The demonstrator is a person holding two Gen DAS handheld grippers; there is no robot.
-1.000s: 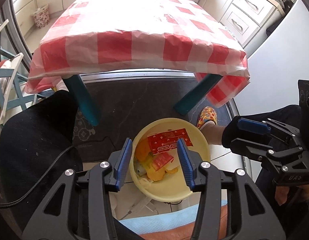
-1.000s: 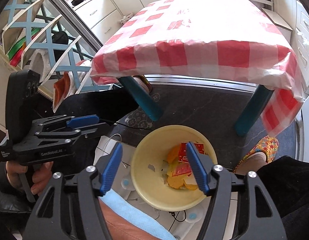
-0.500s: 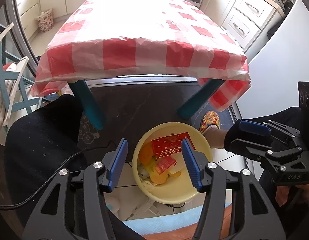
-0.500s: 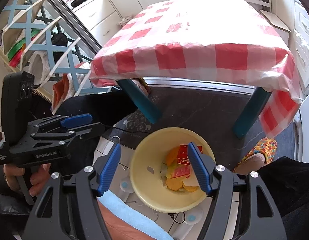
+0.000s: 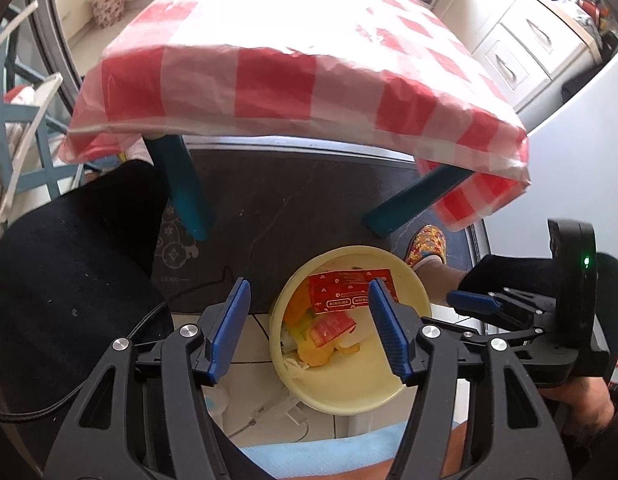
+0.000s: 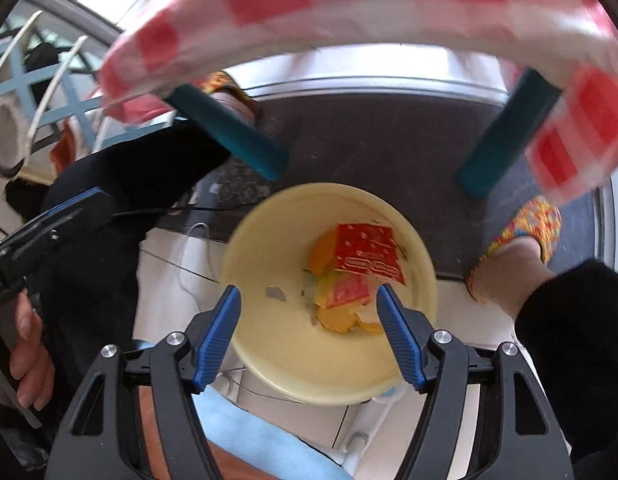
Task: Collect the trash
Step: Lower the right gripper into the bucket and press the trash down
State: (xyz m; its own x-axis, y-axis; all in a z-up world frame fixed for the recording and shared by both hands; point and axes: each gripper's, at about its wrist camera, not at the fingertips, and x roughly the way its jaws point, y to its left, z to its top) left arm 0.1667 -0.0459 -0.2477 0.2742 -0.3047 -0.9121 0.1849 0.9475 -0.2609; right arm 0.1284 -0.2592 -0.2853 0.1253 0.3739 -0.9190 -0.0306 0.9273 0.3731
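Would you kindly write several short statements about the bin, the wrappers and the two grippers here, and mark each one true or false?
1. The yellow bin stands on the floor in front of the table. True.
2. The bin is empty. False: it holds wrappers, with a red packet on top.
3. The left gripper is shut on the red packet. False: its jaws have just been opening and stand apart above the bin, with nothing between the pads.
4. The right gripper is open and holds nothing. True.
5. The tablecloth is plain blue. False: it is checked red and white.
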